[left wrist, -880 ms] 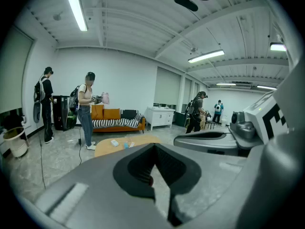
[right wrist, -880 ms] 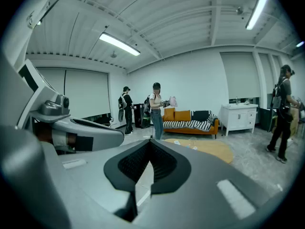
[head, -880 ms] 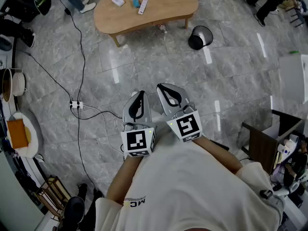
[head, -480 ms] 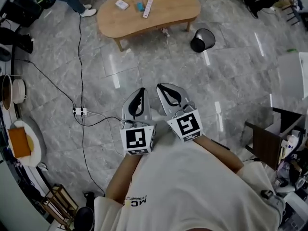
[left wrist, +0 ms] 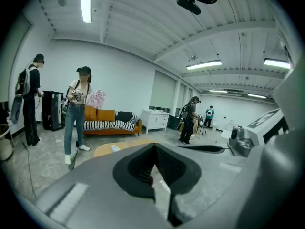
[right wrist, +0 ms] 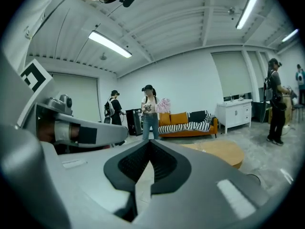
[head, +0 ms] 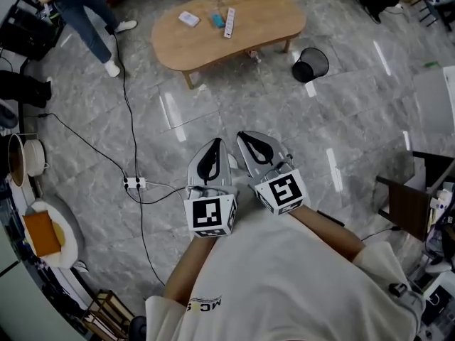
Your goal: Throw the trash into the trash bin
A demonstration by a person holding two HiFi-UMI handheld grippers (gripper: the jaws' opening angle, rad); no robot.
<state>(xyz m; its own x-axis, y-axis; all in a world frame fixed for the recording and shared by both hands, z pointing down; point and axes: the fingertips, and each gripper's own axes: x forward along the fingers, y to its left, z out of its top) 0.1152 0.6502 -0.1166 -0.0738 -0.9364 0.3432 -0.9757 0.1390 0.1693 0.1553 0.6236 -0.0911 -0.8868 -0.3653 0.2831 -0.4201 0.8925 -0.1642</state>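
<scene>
While the left claw (head: 215, 143) and right claw (head: 244, 136) are closed on nothing, the trash bin (head: 311, 64) by the counter (head: 264, 18) looks dark inside

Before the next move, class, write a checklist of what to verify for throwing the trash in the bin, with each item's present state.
1. Left gripper empty: ok, jaws together on nothing.
2. Right gripper empty: ok, same.
3. Mesh trash bin in sight: ok, on the floor by the coffee table.
4. Trash identified: cannot tell.
5. Walkway free: not ok, power strip and cable lie at left.
</scene>
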